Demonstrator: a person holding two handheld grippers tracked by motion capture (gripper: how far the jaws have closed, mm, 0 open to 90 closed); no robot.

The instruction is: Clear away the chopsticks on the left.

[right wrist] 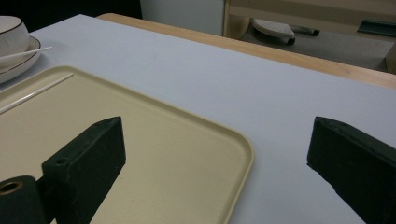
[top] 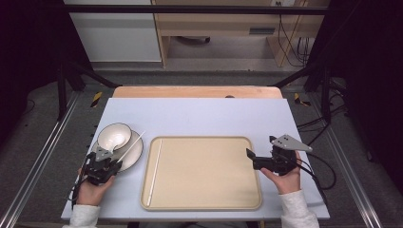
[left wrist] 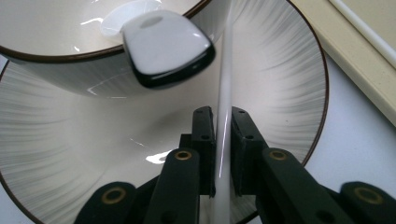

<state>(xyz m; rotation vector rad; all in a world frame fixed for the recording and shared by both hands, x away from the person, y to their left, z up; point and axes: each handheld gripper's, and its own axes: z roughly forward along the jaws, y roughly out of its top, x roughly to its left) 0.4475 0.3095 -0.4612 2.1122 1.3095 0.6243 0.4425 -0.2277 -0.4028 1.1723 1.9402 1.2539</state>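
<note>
A white chopstick (left wrist: 225, 70) lies slanted across a striped plate (left wrist: 280, 70), and my left gripper (left wrist: 223, 114) is shut on its near end. In the high view the left gripper (top: 114, 164) sits at the plate's (top: 134, 154) near edge, with the chopstick (top: 133, 144) pointing away to the right. A white bowl (top: 114, 136) stands on the plate, and a white spoon (left wrist: 163, 46) with a dark underside juts over the bowl's rim. A second chopstick (top: 154, 171) lies along the left side of the beige tray (top: 204, 175). My right gripper (top: 252, 160) is open, with nothing between its jaws, at the tray's right edge (right wrist: 243, 154).
The tray lies in the middle of a pale blue table top (top: 199, 116), with a wooden strip (top: 197, 91) along the far edge. Black frame posts and cables stand on the floor at both sides. Bare table lies beyond the tray.
</note>
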